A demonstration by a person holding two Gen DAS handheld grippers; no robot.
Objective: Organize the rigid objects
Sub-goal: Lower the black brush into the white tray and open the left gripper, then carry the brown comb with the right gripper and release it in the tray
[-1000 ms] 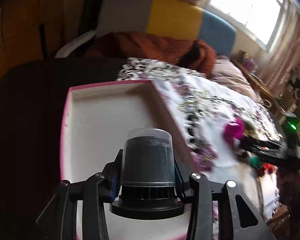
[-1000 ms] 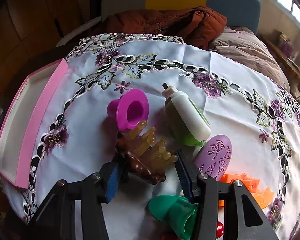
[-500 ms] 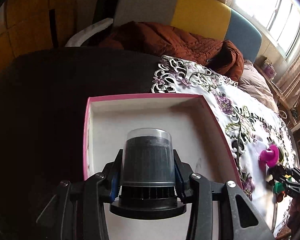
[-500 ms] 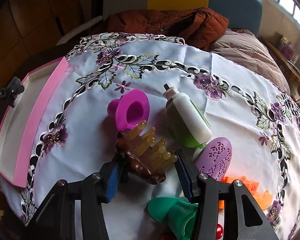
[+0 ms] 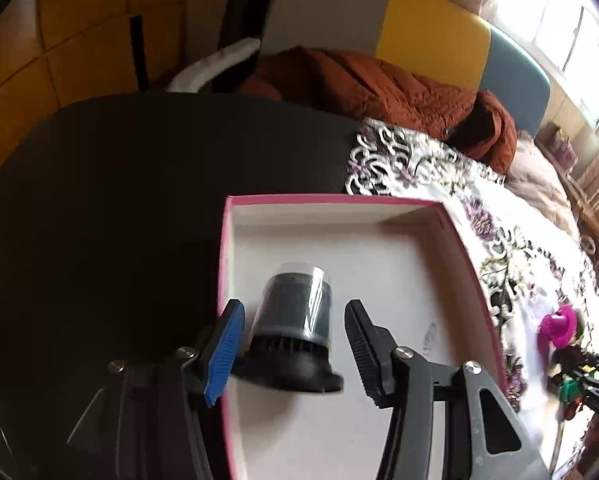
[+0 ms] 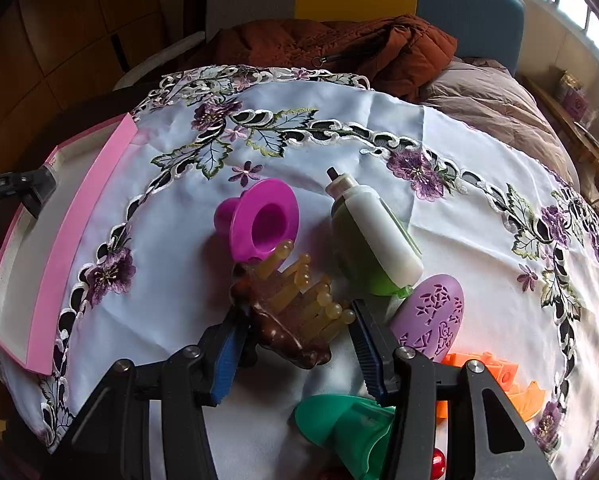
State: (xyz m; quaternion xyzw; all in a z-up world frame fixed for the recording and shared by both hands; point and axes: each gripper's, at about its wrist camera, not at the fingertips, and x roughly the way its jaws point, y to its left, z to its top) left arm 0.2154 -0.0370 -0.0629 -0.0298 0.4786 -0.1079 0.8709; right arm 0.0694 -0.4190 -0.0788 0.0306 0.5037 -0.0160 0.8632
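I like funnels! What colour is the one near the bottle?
Bright pink funnel, clearest in the right wrist view.

Black gripper (image 5: 295, 346), blue ribbed pads (image 5: 224, 354), silver screws.

Rust jacket (image 6: 339, 52) behind embroidered tablecloth (image 6: 379, 128).

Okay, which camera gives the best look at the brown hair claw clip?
The right wrist view: the brown claw clip fills the foreground between the right tongs, teeth clearly visible. In the left wrist view it is only a dark blur by the magenta funnel.
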